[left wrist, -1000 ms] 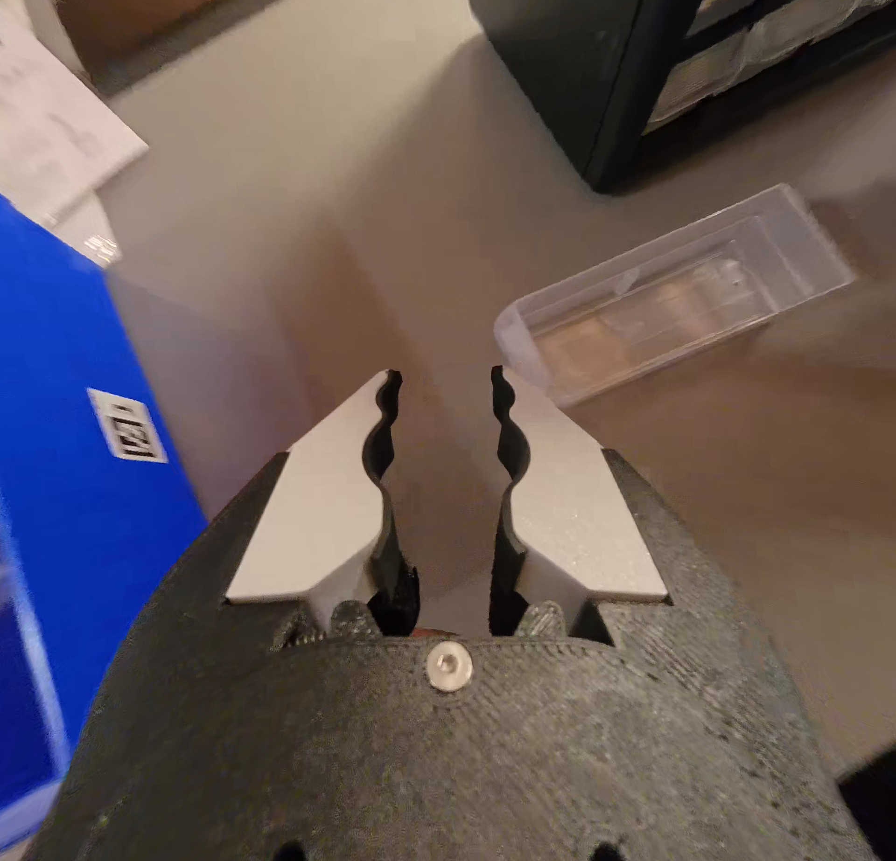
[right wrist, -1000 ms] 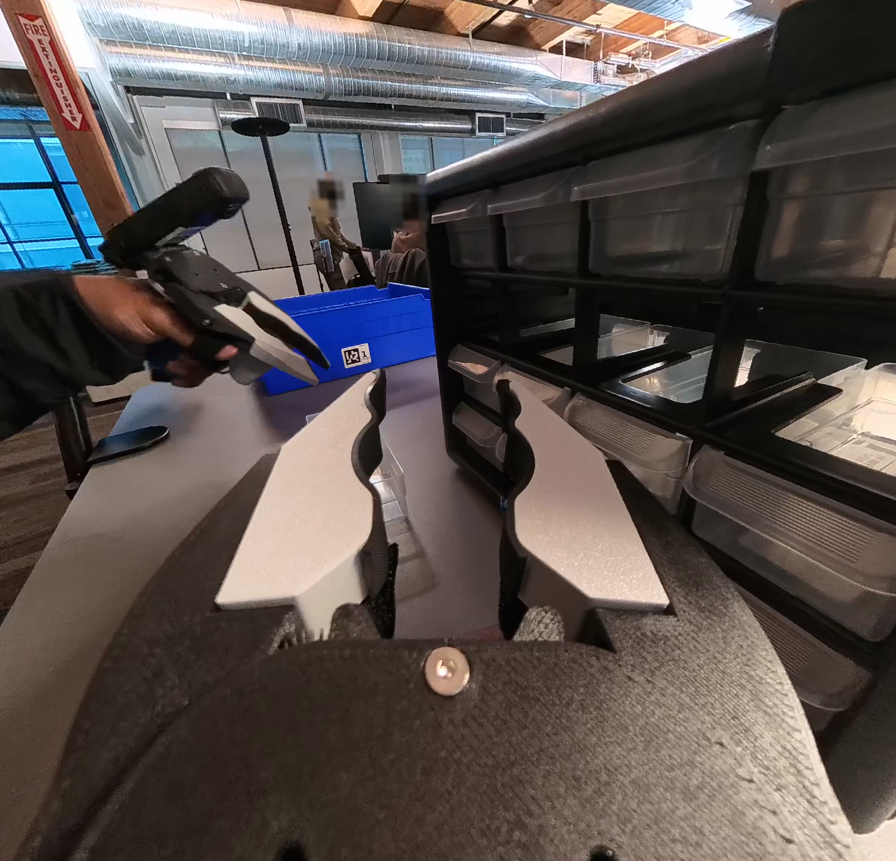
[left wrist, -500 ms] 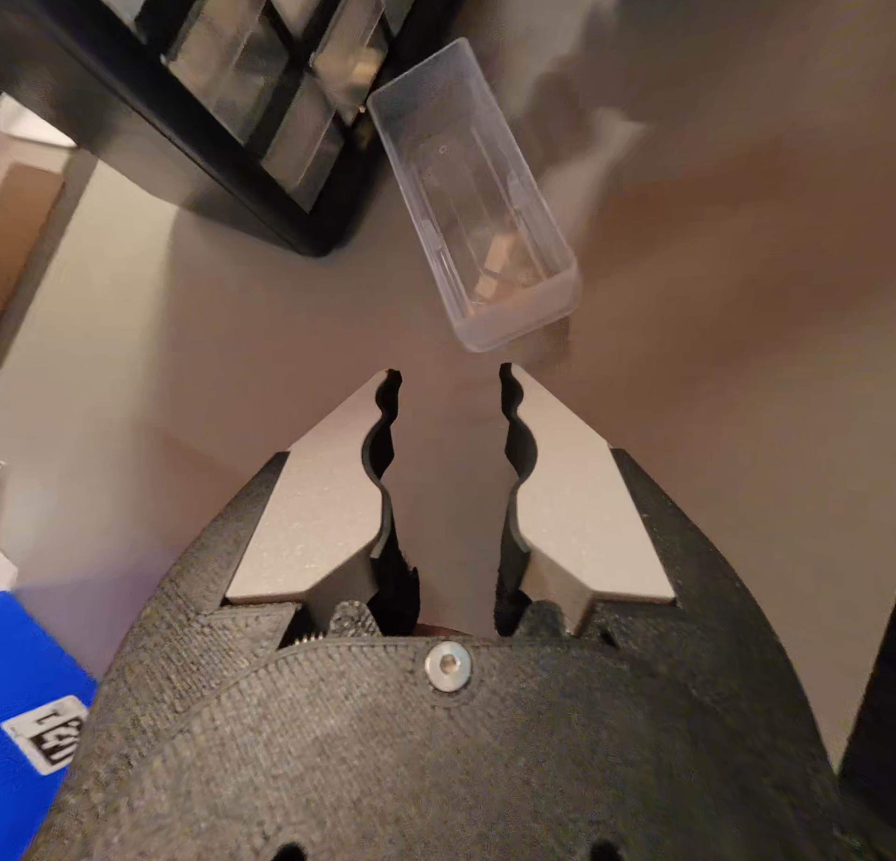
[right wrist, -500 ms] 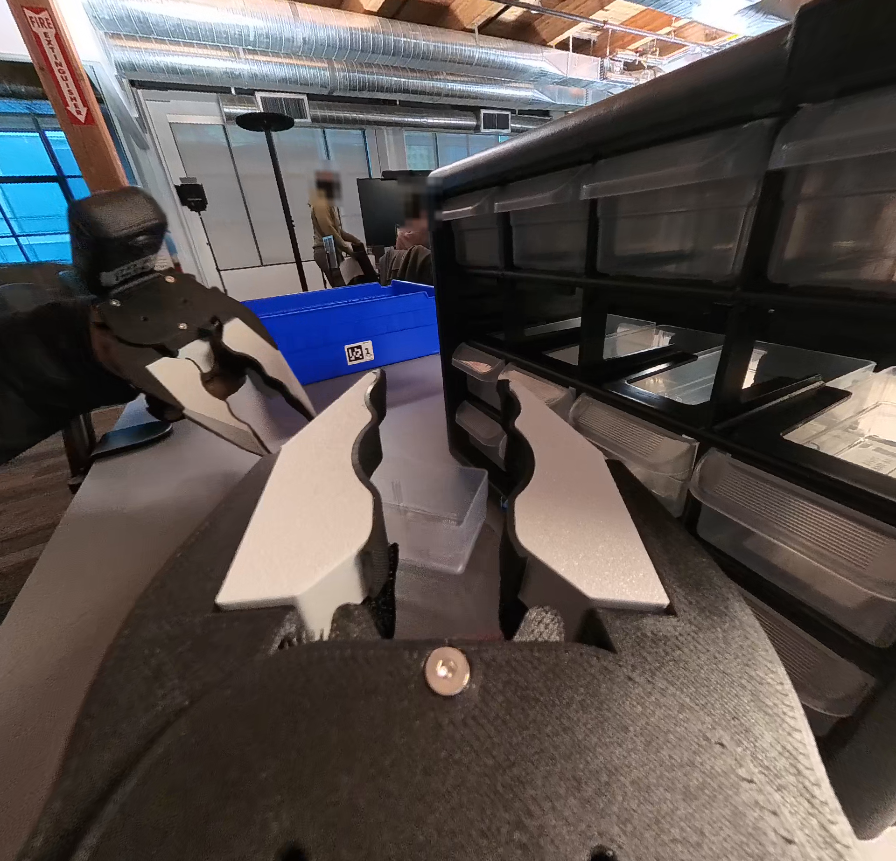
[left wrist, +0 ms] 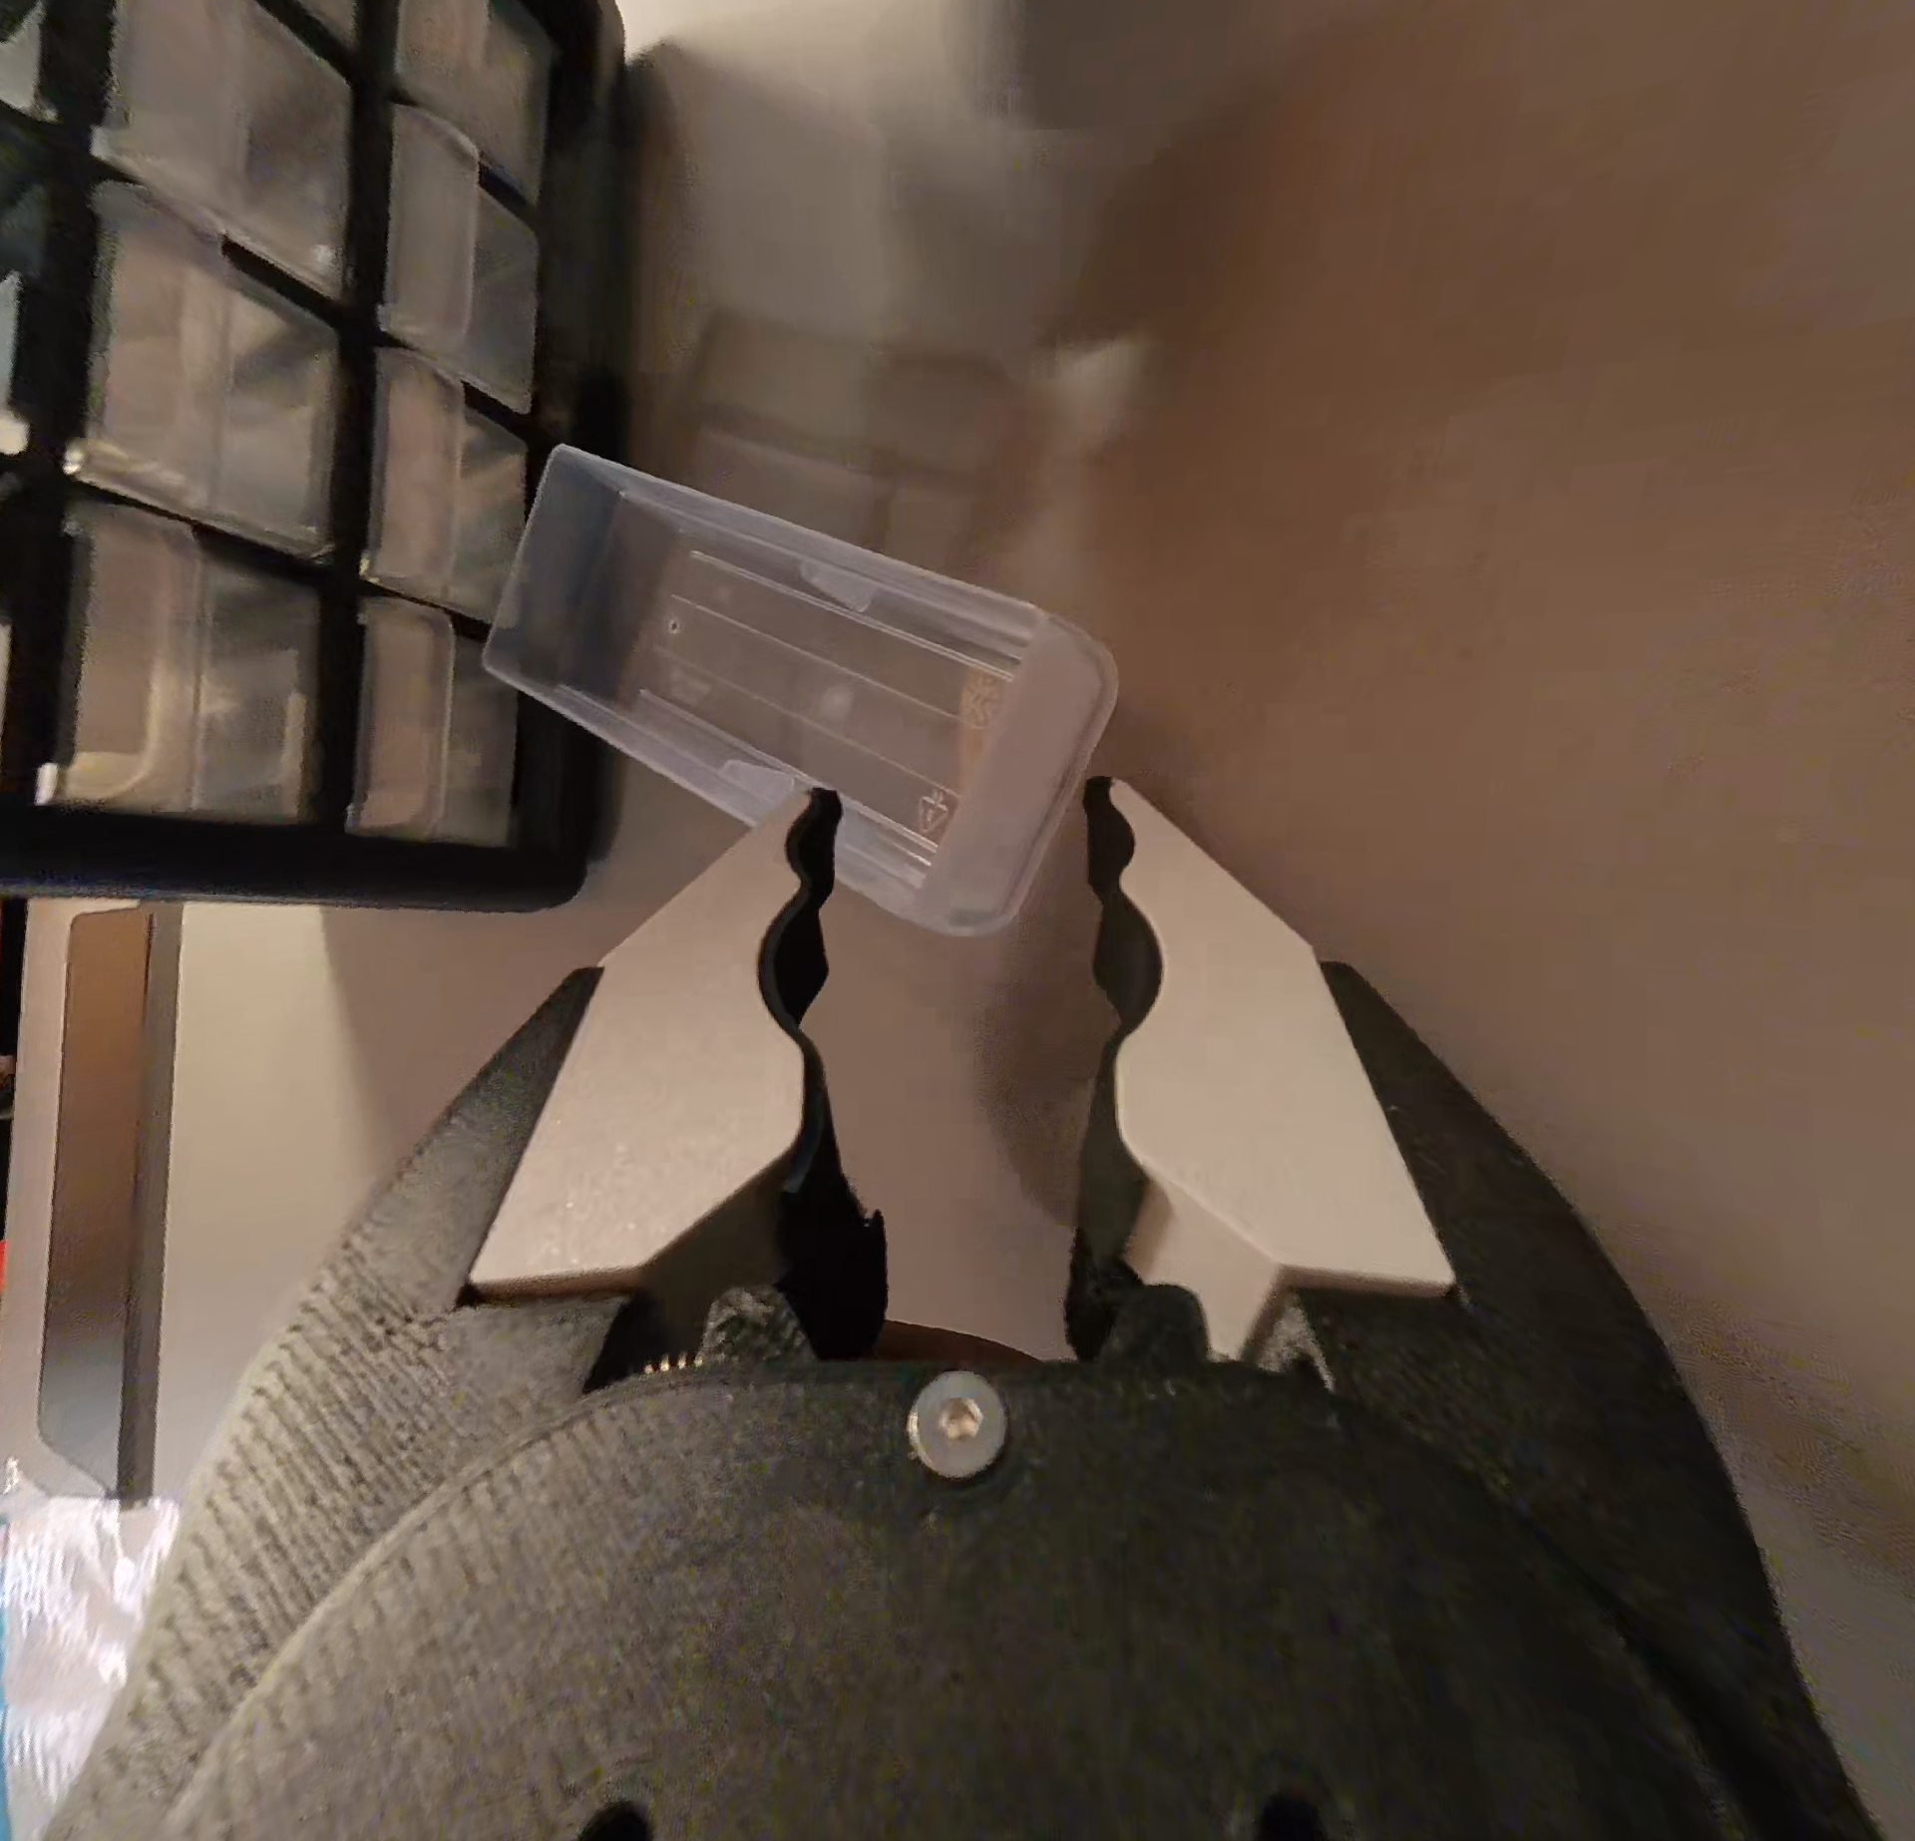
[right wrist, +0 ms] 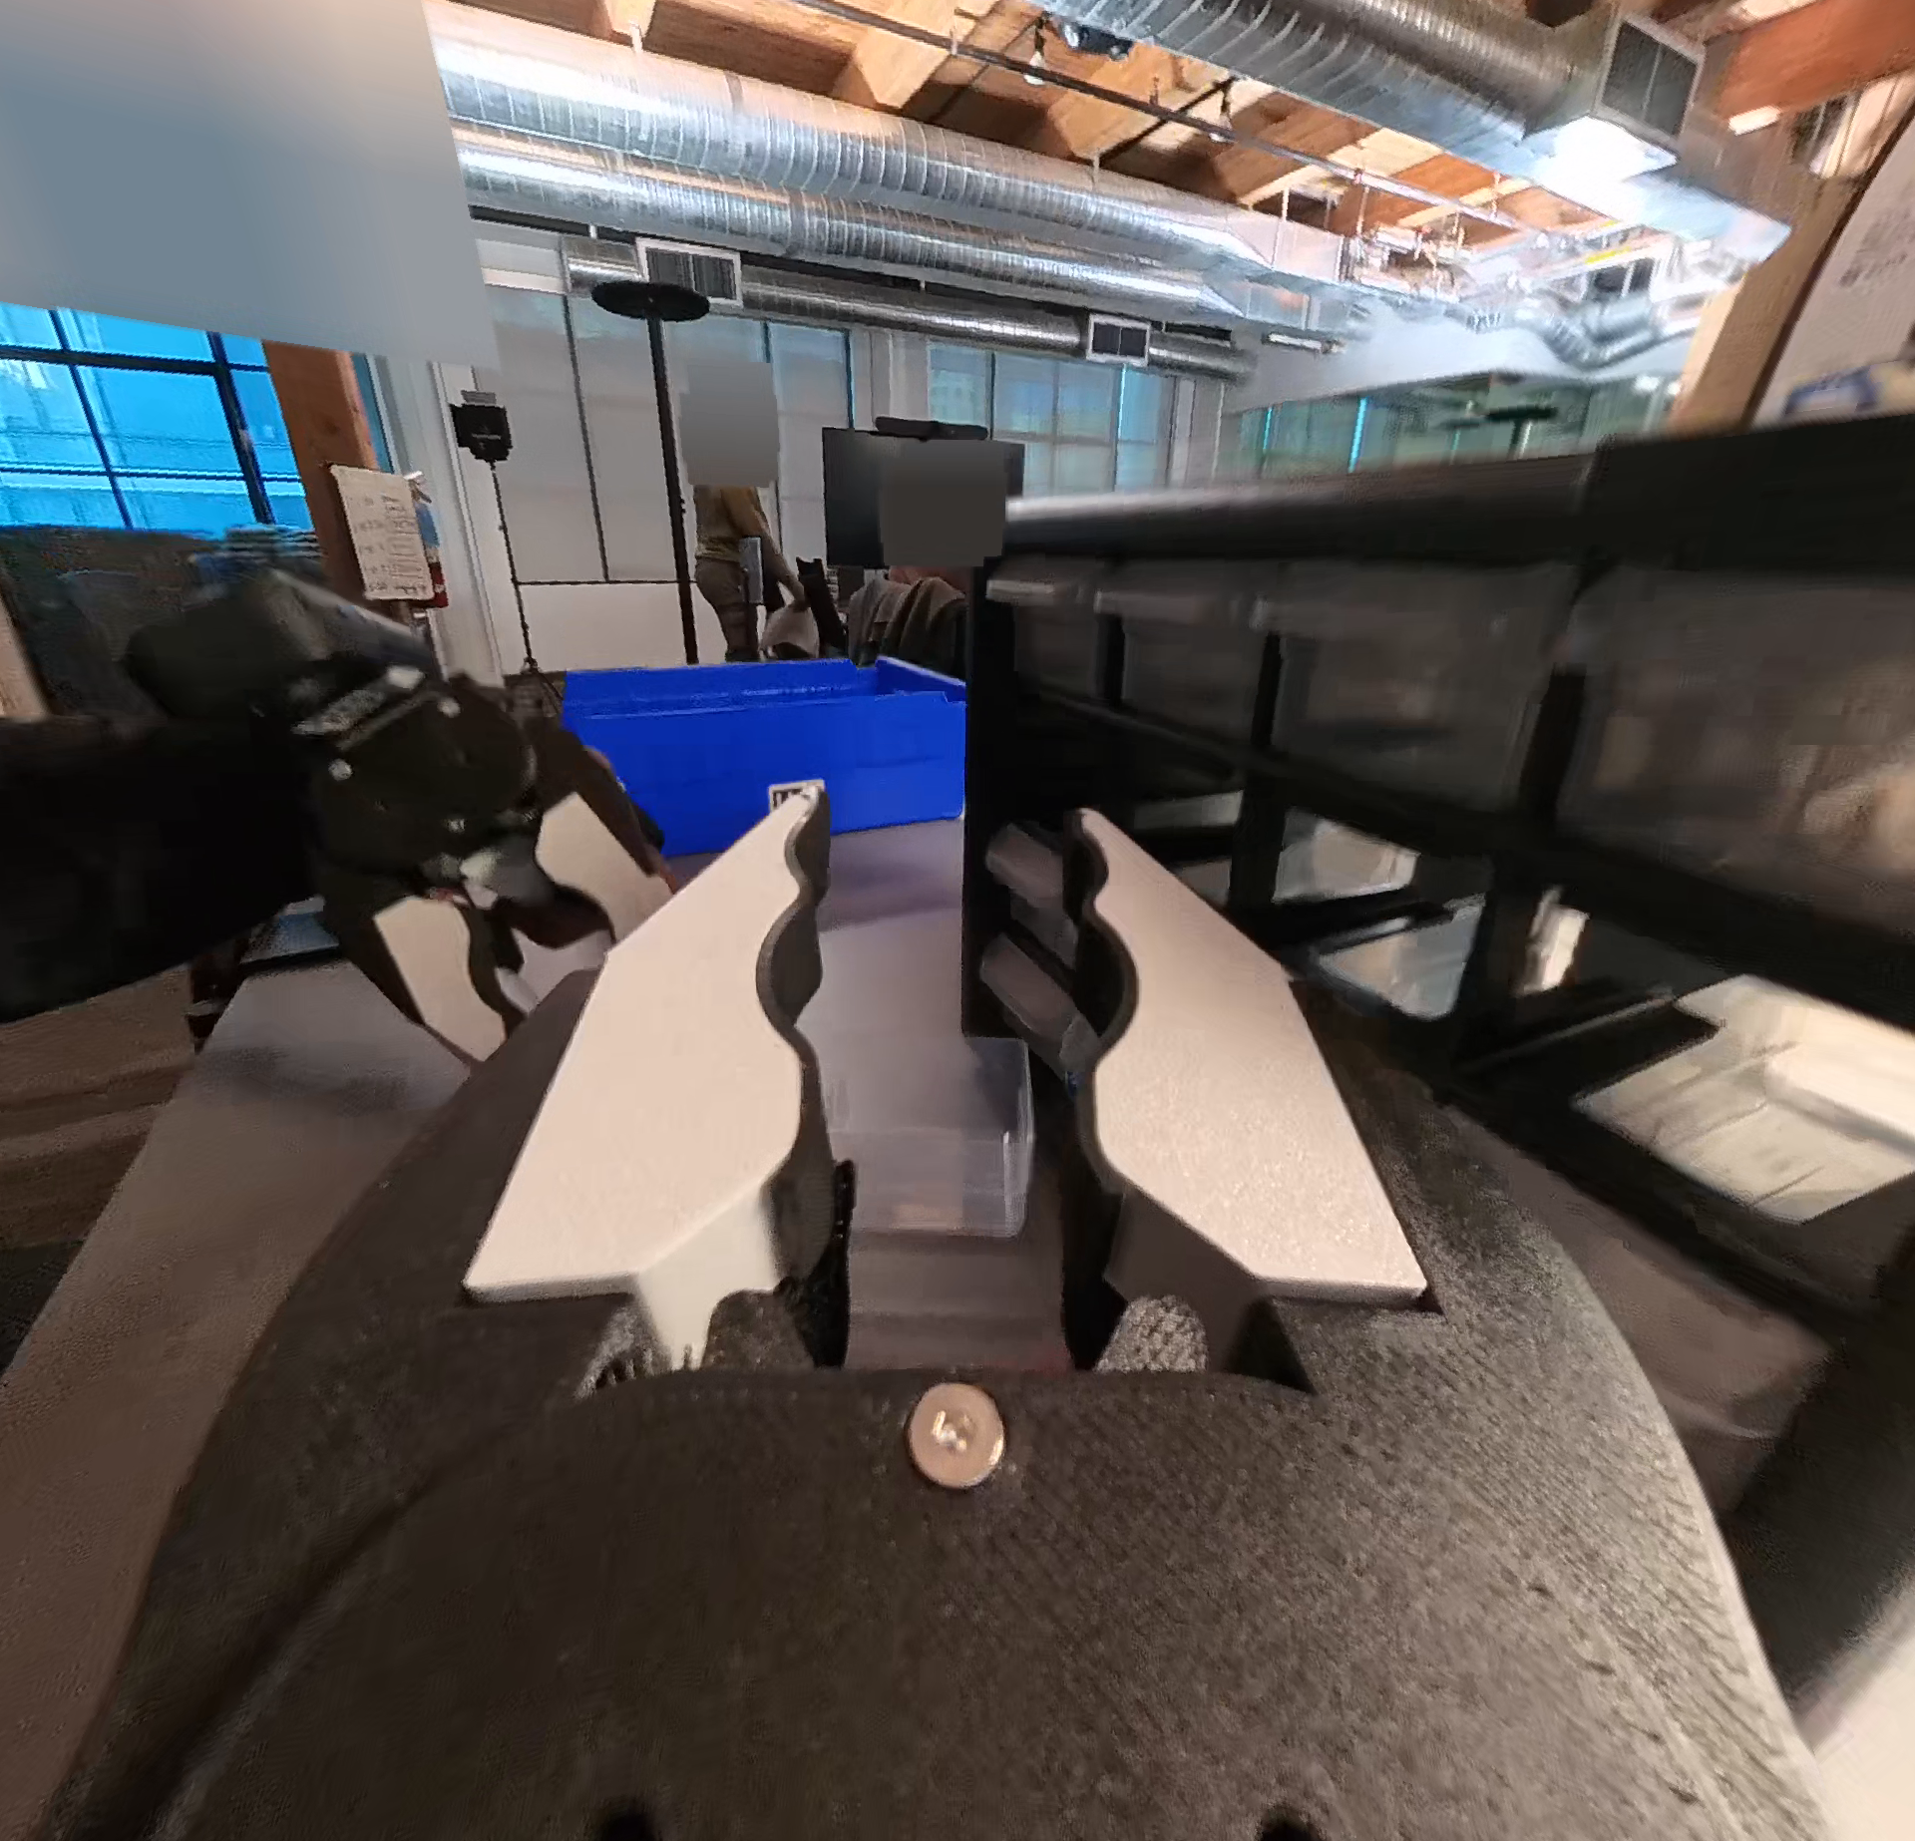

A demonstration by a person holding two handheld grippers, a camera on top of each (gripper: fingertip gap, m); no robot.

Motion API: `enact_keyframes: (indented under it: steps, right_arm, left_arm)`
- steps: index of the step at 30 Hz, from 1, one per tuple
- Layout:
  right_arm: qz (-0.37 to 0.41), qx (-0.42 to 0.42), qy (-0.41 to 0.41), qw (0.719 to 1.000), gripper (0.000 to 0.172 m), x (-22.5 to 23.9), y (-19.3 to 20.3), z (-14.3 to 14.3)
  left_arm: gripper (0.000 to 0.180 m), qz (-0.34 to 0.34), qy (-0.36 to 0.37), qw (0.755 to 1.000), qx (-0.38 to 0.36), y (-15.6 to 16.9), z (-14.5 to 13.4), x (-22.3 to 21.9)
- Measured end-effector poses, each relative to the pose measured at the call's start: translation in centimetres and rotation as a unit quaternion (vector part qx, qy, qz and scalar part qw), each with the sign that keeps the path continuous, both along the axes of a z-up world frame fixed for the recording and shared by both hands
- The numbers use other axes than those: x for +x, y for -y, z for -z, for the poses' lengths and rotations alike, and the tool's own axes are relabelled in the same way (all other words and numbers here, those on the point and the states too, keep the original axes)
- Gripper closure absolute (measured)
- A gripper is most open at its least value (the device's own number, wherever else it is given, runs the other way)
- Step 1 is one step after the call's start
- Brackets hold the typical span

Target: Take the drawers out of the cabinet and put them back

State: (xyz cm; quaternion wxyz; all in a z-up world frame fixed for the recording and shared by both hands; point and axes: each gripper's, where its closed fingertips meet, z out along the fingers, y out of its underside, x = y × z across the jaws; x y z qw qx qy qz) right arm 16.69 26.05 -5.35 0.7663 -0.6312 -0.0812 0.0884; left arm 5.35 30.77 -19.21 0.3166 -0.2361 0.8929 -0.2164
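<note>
Both tongs, left [left wrist: 959, 797] and right [right wrist: 948, 828], gape empty; the clear drawer [left wrist: 798, 693] on the table [left wrist: 1451, 652] could skid away if the left tongs clip its corner.

A blue bin [right wrist: 762, 755] sits on the table [right wrist: 124, 1221], two people [right wrist: 731, 589] apparently behind.

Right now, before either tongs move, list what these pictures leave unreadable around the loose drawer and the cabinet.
- Loose clear drawer: in the right wrist view the right tongs cover most of it.
- Its near corner: the left wrist view cannot settle whether the left tongs touch it.
- Cabinet: cut off by the frame edges in both views, so its drawer count stays unknown.
- Shut drawers' contents: blurred by motion and frosted plastic.
</note>
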Motion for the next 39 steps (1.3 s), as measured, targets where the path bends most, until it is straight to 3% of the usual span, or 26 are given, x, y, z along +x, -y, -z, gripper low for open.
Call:
enact_keyframes:
  steps: [5, 9, 13, 18, 21, 28, 39]
  right_arm:
    - [0.028, 0.030, 0.023, 0.999, 0.125, 2.9, 2.0, -5.3]
    - [0.086, -0.014, 0.040, 0.995, 0.128, 7.6, 3.0, -9.3]
    - [0.140, -0.086, 0.024, 0.986, 0.129, 13.0, 2.6, -12.2]
    - [0.130, -0.168, -0.077, 0.974, 0.120, 18.3, -0.2, -11.2]
    - [0.125, -0.136, -0.109, 0.977, 0.116, 19.8, -1.0, -10.6]
    - [0.070, -0.080, -0.054, 0.993, 0.115, 18.9, -1.3, -10.0]
    - [0.094, -0.169, -0.059, 0.979, 0.116, 20.8, -1.6, -6.1]
  left_arm:
    - [0.158, 0.030, -0.028, 0.999, -0.023, 2.1, 0.9, 0.6]
    - [0.163, 0.033, -0.032, 0.999, -0.022, 3.5, 1.0, 1.0]
    - [0.163, 0.033, -0.016, 0.998, -0.050, 5.4, -0.6, 1.5]
    - [0.164, 0.052, 0.033, 0.996, -0.057, 8.2, -4.5, 2.3]
    - [0.164, 0.066, 0.059, 0.995, -0.050, 9.7, -6.7, 2.7]
    - [0.163, 0.088, 0.076, 0.990, -0.081, 12.5, -9.7, 4.3]
    - [0.163, 0.101, 0.068, 0.992, -0.026, 14.7, -10.8, 8.4]
